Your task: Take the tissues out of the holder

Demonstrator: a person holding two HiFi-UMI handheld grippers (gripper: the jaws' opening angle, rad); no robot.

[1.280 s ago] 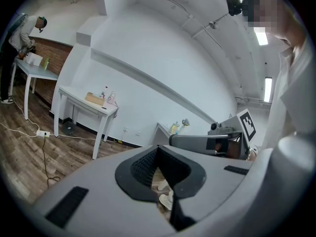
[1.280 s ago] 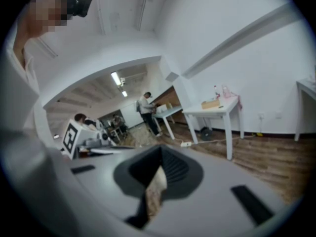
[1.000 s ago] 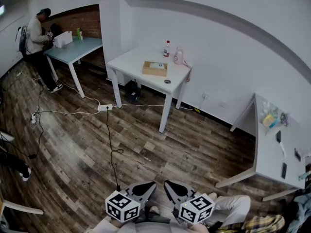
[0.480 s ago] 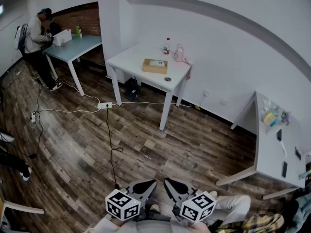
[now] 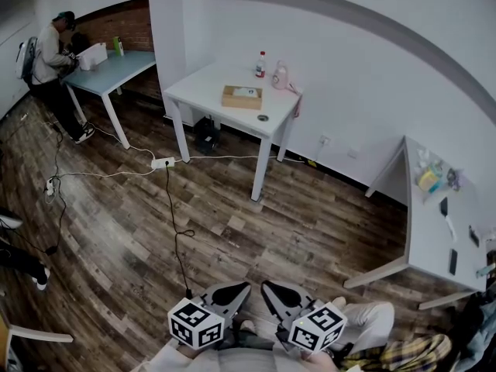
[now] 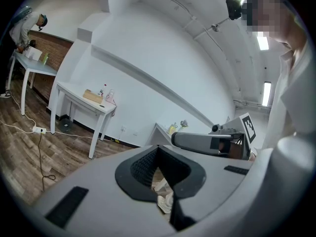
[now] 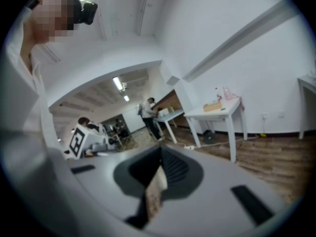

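Observation:
The tissue holder [image 5: 242, 97] is a flat wooden box with a white tissue at its top slot. It sits on the white table [image 5: 201, 91] across the room, far from both grippers. It is small in the left gripper view [image 6: 92, 96] and the right gripper view [image 7: 212, 106]. My left gripper [image 5: 232, 290] and right gripper [image 5: 274, 290] are held side by side low at the bottom of the head view, over the wooden floor. Both are shut with nothing between the jaws [image 6: 158, 150] [image 7: 160, 160].
A red-capped bottle [image 5: 260, 64], a pink jug [image 5: 280, 76] and a small dark disc [image 5: 263, 118] share the white table. A power strip [image 5: 162, 163] and cables lie on the floor. A person [image 5: 45, 60] stands at a blue table far left. Another white table [image 5: 434, 235] stands right.
The white table and holder have slid slightly up and left in the head view. Both grippers keep their place at the bottom edge and stay shut.

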